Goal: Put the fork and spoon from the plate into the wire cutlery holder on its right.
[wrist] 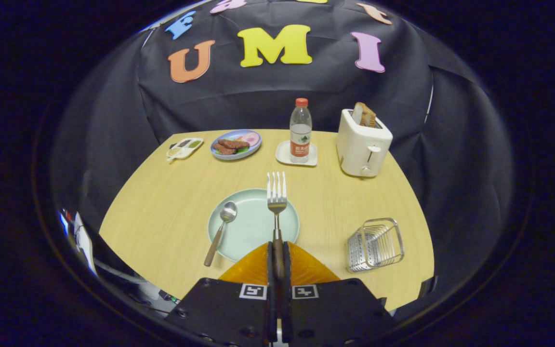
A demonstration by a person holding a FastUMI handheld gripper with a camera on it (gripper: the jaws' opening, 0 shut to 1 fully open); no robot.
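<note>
Gripper view: a spoon (220,230) lay across the plate's (253,226) left rim near the counter's (162,202) front edge; the hand-held gripper (278,248) pinched the fork (276,202) by its handle above the plate; the wire cutlery holder (375,244) stood at the front right corner.

Looks like a staged booth dressed up as a breakfast spot, not an actual kitchen. Black cloth (277,96) hangs as the wall behind a light wooden table (162,202), with no counters or cupboards around it. The table has a white two-slot toaster (363,143) with toast sticking up, a clear plastic water bottle with a red cap (300,129) on a white coaster, and a blue plate of food (235,143).
</note>
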